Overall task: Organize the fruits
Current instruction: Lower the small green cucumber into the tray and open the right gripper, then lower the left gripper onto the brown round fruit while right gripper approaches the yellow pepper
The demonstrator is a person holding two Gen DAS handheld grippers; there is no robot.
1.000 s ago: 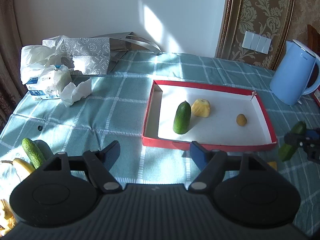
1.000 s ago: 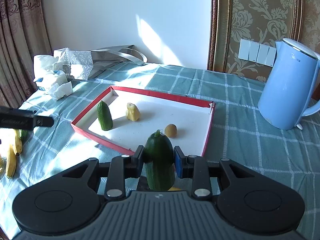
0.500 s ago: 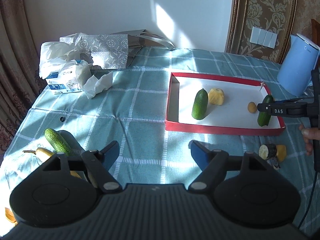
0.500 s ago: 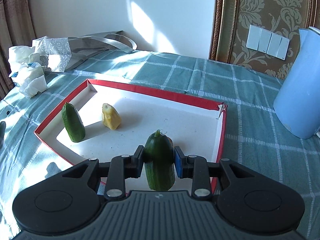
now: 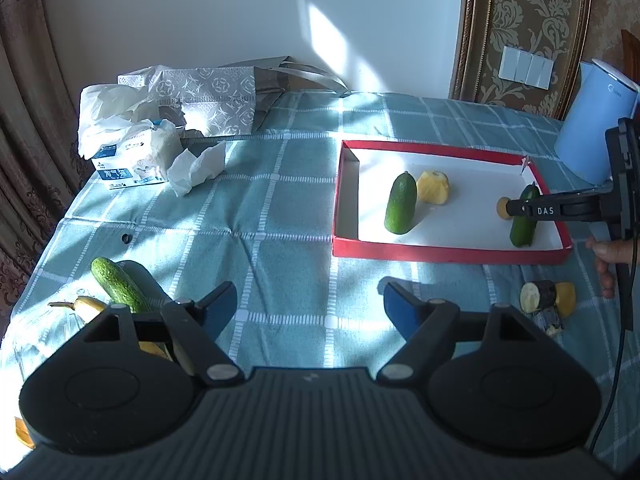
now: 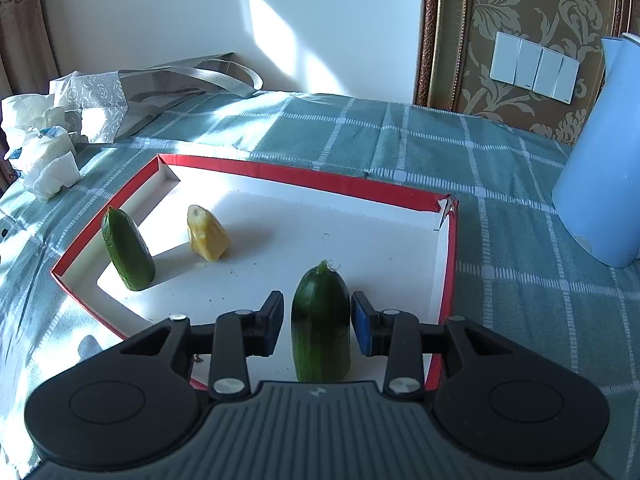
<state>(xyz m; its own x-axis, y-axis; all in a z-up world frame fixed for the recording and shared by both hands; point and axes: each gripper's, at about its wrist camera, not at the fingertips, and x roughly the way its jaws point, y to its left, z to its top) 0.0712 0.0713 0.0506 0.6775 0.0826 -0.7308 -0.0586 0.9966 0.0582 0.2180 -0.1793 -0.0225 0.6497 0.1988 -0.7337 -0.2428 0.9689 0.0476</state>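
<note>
At far left, a whole cucumber [image 5: 119,287] lies flat on the checked desk [image 5: 264,216], its long axis slanting away, just ahead-left of the left hand-held gripper [image 5: 308,304], which gapes empty (the nearer one). Rightward, inside the red tray [image 6: 451,248], the cut cucumber [image 6: 320,320] stands upright between the right hand-held gripper [image 6: 317,326], whose jaws are opening, pads clear. Sunlit white wall behind.

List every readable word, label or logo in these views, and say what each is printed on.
"DAS": white letters on the black arm of the right gripper.
Blue-and-white tissue pack: print too small to read.
Light blue electric kettle: faint logo, unreadable.
Grey patterned bag: only a motif, no words.
</note>
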